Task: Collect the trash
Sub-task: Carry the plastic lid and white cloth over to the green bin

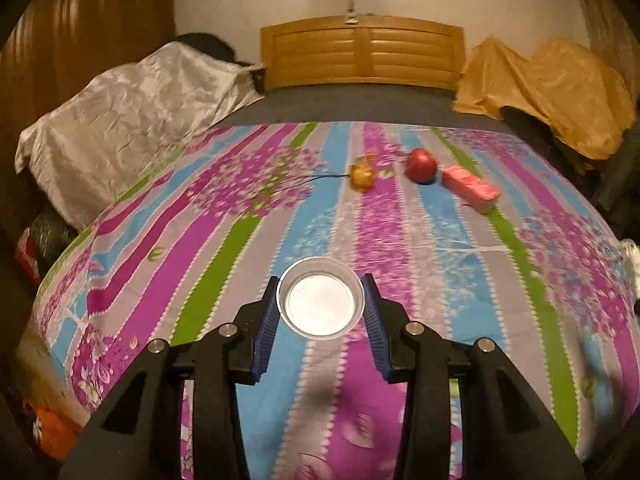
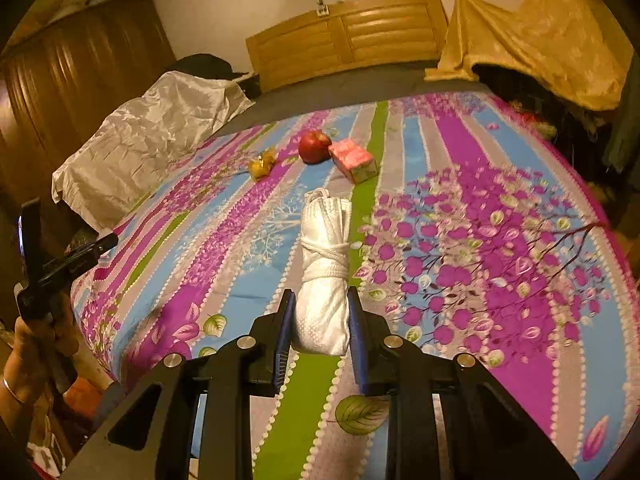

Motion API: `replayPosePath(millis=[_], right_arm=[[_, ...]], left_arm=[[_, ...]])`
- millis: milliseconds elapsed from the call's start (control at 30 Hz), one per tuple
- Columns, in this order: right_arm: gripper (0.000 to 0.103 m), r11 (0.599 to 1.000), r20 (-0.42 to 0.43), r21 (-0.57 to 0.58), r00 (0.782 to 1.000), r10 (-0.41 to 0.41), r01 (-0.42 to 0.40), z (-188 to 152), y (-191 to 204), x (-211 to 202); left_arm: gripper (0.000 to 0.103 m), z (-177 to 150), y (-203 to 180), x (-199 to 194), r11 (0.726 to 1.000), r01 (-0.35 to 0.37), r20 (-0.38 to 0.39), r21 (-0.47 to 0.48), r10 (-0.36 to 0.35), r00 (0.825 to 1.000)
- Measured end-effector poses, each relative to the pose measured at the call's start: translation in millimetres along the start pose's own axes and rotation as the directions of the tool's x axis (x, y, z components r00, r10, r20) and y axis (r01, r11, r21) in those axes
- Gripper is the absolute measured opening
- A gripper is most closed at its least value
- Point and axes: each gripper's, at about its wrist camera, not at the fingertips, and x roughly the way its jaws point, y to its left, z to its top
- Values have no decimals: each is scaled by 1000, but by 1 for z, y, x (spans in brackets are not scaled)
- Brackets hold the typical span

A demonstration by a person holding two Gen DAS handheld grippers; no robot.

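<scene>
My left gripper (image 1: 321, 298) is shut on a clear plastic cup (image 1: 320, 300), held over the striped bedspread (image 1: 200, 264) with its round mouth toward the camera. My right gripper (image 2: 322, 312) is shut on the near end of a white bundled bag tied with cord (image 2: 326, 264), which reaches forward over the bedspread (image 2: 480, 240). Farther up the bed lie a yellow crumpled wrapper (image 1: 363, 176) (image 2: 261, 166), a red apple (image 1: 421, 165) (image 2: 314, 146) and a pink packet (image 1: 472, 188) (image 2: 354, 160).
A wooden headboard (image 1: 362, 52) stands at the far end. A silver-covered pile (image 1: 128, 120) lies at the bed's left and a yellow-covered pile (image 1: 548, 84) at its right. A brown wardrobe (image 2: 80, 68) stands left. The left hand-held gripper's body (image 2: 44, 264) shows beyond the bed's left edge.
</scene>
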Motion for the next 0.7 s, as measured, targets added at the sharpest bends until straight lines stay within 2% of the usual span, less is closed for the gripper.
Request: replayPosePath(millis=[100, 400, 533, 633, 700], right_arm=[[27, 1000, 41, -8, 999, -23, 23, 1, -1, -25], [27, 988, 127, 52, 981, -149, 144, -2, -50, -94], [27, 975, 166, 102, 963, -213, 198, -4, -79, -121], [27, 959, 198, 148, 943, -268, 241, -9, -103, -145], [27, 950, 211, 173, 933, -293, 260, -13, -115, -157]], left_arm=[[38, 0, -22, -14, 997, 16, 34, 75, -19, 999], [38, 12, -84, -40, 978, 141, 83, 154, -155, 984], [38, 17, -125, -47, 955, 220, 84, 199, -240, 967], [38, 20, -167, -54, 924, 283, 79, 259, -312, 947], [38, 21, -199, -60, 892, 334, 73, 304, -371, 926]])
